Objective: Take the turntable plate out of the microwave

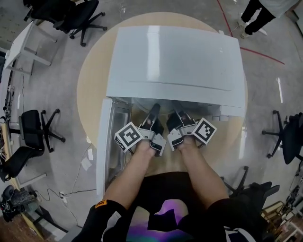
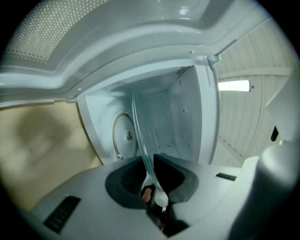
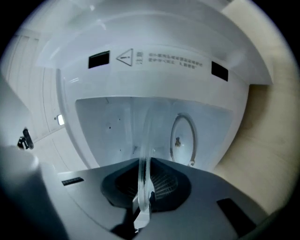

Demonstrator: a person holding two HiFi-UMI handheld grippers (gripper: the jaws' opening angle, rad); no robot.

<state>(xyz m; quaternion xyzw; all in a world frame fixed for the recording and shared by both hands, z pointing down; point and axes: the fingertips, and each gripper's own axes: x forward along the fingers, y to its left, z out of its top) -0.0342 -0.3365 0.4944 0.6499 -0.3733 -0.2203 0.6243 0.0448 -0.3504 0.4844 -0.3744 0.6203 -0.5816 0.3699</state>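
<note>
So, left gripper & right gripper sit side by side at the mouth of the microwave, centre of the head view, each w/ jaws clamped on the near rim of the clear glass turntable plate. In both gripper views the plate shows edge-on, a thin band running from the pads into the cavity. Beside it, w/ a gap, the roller ring lies bare on the cavity floor. Cavity walls stand off from the plate edge on both sides; room under the roof can't be judged. Door hangs wide open at lower left, close beside the left forearm. Microwave sits on a round tan table. Grey floor all around, office chairs at left, a person's legs upper right.
</note>
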